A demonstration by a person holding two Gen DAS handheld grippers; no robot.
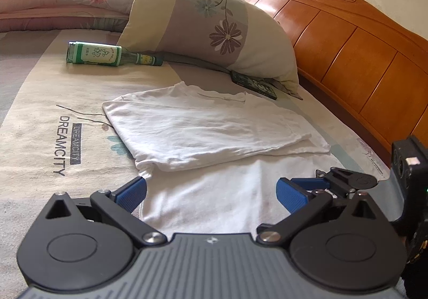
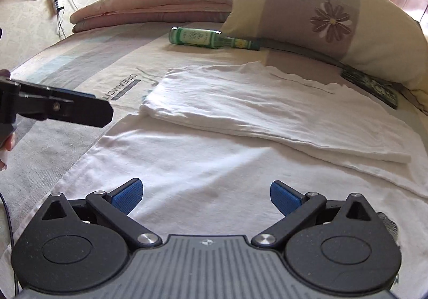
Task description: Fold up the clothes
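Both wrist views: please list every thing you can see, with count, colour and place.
garment: 1, white, partly folded on the bed
bottle: 1, green, lying beside the pillow
pillow: 1, cream and grey, against the headboard
booklet: 1, dark, under the pillow's edge
quilt: 1, pink, far end
headboard: 1, brown wood
left gripper: open, over the garment
right gripper: open, over the garment
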